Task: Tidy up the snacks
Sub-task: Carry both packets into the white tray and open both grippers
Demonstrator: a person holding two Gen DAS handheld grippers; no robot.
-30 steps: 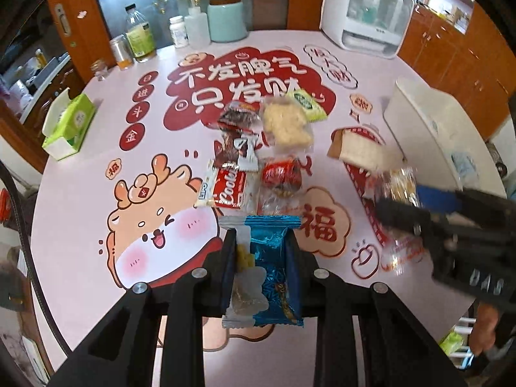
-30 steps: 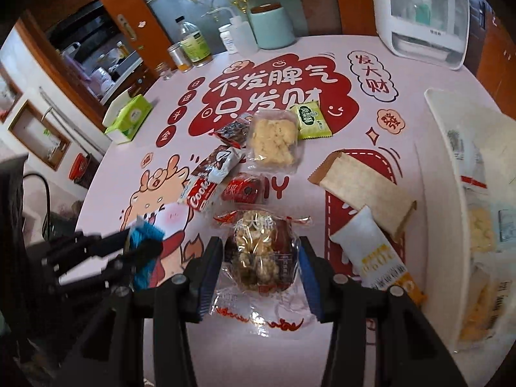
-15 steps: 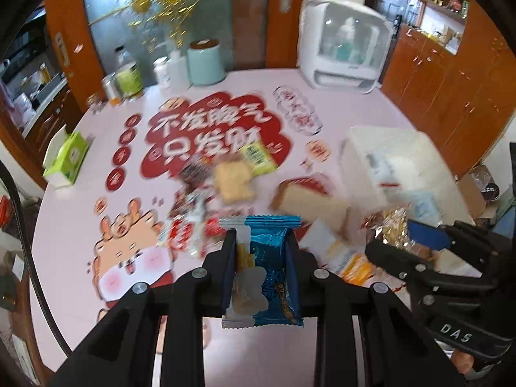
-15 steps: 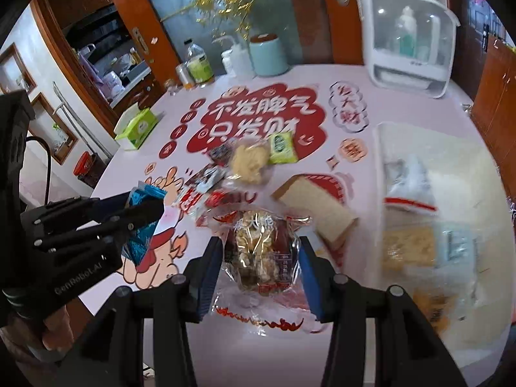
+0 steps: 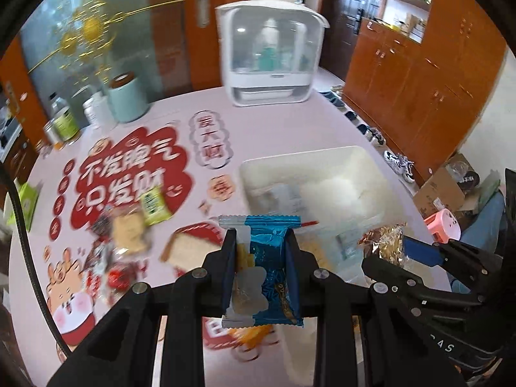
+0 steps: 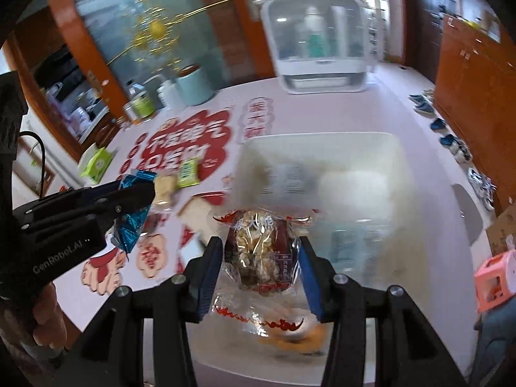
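My left gripper (image 5: 261,242) is shut on a blue snack packet (image 5: 269,267), held above the table near the left edge of a white bin (image 5: 364,161). My right gripper (image 6: 261,245) is shut on a clear packet of puffed nut snack (image 6: 261,251), held over the white bin (image 6: 396,148), whose contents are blurred. In the right wrist view the left gripper (image 6: 135,193) with its blue packet (image 6: 130,222) sits at the left. In the left wrist view the right gripper (image 5: 387,254) holds its snack (image 5: 385,245) at the right.
Loose snacks stay on the printed tablecloth: a green packet (image 5: 154,206), a pale cracker packet (image 5: 132,232), a beige packet (image 5: 190,251), a red one (image 5: 121,277). A white cabinet (image 5: 271,64), a teal canister (image 5: 125,100) and bottles stand at the back. A pink stool (image 5: 443,225) is beside the table.
Both grippers have lifted and swung right with their packets, from over the snack pile to the white bin. The bin now fills the centre of the right wrist view.
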